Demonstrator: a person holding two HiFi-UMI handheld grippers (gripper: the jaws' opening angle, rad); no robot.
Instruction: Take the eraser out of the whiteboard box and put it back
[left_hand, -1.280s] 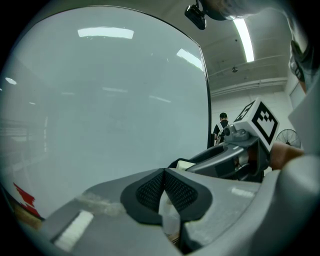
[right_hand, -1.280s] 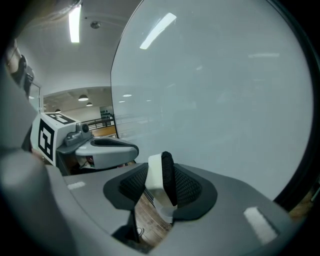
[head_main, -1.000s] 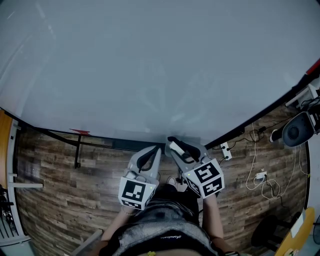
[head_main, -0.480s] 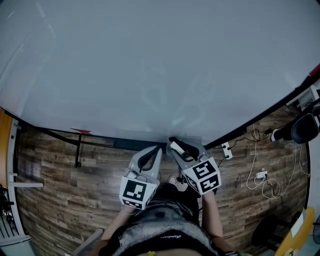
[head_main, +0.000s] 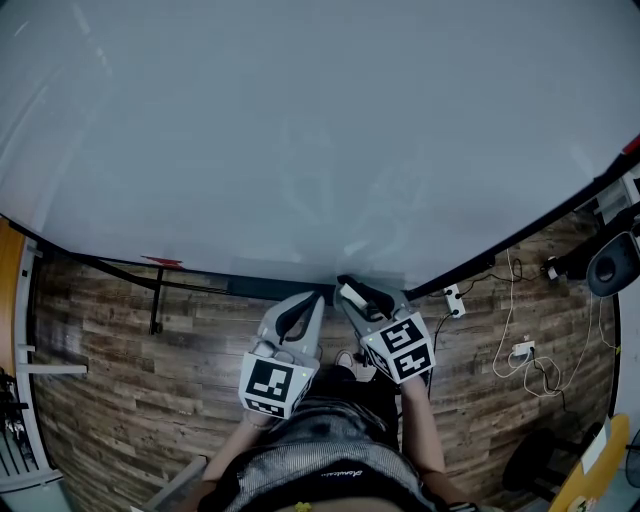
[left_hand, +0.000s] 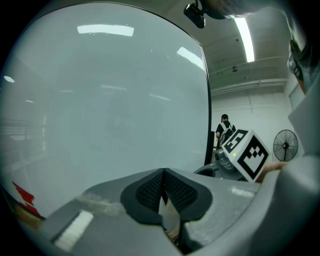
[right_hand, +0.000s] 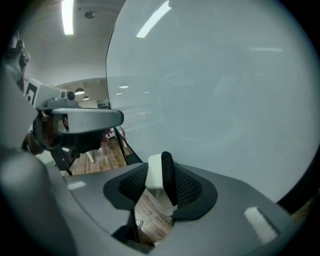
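One whiteboard (head_main: 300, 130) fills most of the head view, its lower edge curving across above a wood-plank floor (head_main: 110, 380). A dark ledge (head_main: 262, 289) runs along that lower edge, and a small red mark (head_main: 160, 264) sits on the board further left. The person's trunk (head_main: 320, 470) shows at the bottom, with both arms reaching forward.

The left gripper (head_main: 311, 299) points at the board's lower edge. In its own view the left gripper (left_hand: 163, 186) has its jaws together at the tips, with nothing between them.

The right gripper (head_main: 350, 291) sits just beside it, tilted down toward the same edge. In the right gripper view the jaws of the right gripper (right_hand: 160, 184) are clamped on the eraser (right_hand: 161, 172). The eraser stands upright between the pads, with its white body to the left and black felt to the right. In the head view the eraser (head_main: 354, 296) hangs close to the board's lower edge.

A power strip (head_main: 452, 300) and white cables (head_main: 525, 355) lie on the floor to the right.
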